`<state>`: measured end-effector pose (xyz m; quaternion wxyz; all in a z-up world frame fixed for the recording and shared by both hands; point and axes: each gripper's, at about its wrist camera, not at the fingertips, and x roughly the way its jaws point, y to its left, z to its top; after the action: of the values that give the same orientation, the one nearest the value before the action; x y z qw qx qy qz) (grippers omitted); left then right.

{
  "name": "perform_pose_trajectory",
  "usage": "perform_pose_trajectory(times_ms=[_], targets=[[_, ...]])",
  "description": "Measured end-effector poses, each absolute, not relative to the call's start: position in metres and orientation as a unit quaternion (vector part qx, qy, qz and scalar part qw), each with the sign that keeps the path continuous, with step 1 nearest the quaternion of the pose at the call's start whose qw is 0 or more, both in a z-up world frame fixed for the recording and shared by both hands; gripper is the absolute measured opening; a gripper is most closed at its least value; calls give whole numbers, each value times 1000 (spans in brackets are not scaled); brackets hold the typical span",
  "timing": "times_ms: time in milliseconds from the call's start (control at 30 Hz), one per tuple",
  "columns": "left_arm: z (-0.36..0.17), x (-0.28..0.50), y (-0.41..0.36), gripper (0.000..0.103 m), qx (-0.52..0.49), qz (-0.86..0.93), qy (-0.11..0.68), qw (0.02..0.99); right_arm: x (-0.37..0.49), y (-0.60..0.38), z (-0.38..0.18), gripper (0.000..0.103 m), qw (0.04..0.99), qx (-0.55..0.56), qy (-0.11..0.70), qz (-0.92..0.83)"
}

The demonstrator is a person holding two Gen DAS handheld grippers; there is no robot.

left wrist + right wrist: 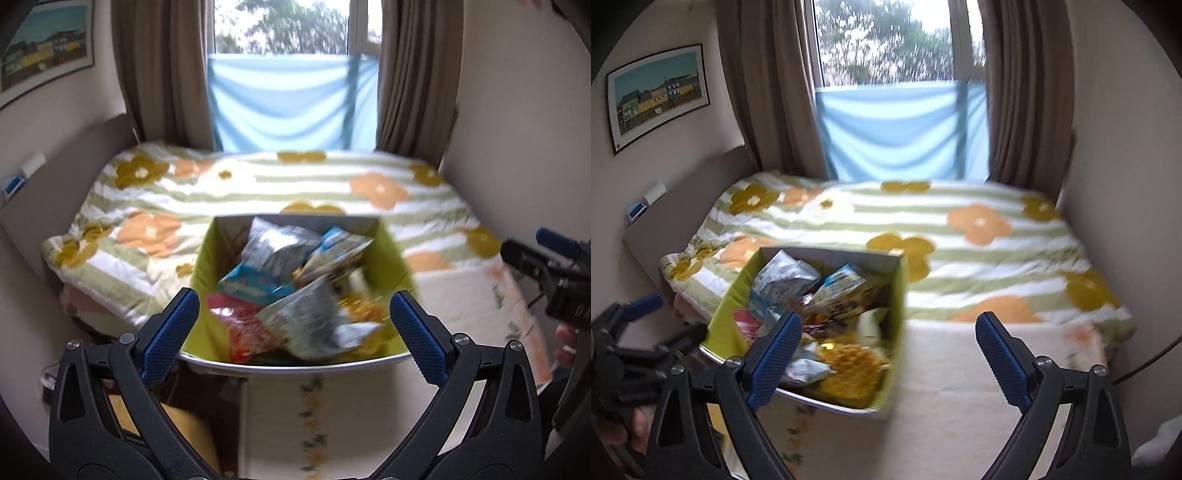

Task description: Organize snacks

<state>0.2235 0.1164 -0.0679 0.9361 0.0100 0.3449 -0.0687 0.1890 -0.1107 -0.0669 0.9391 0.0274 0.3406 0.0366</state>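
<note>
A lime-green box (207,273) (731,295) full of snack packets stands on the near corner of the bed. Silver, blue, pink and yellow packets (295,284) (827,314) are heaped inside it. My left gripper (291,325) is open and empty, just in front of the box's near rim. My right gripper (886,347) is open and empty, to the right of the box above the cream sheet. The left gripper also shows at the left edge of the right wrist view (631,325), and the right gripper at the right edge of the left wrist view (546,258).
The bed carries a striped flower quilt (960,229) with a cream sheet (960,387) at its near end. A grey headboard (687,199) lines the left wall. Brown curtains (1027,92) and a window with a blue cloth (901,129) stand behind.
</note>
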Motion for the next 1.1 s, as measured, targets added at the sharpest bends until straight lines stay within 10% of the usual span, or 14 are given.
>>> perform_pose_trajectory(times_ms=[1100], targets=[[-27,51,30,102,14,-65,254,965,13,-205,-35,95,964,37,261,-22]])
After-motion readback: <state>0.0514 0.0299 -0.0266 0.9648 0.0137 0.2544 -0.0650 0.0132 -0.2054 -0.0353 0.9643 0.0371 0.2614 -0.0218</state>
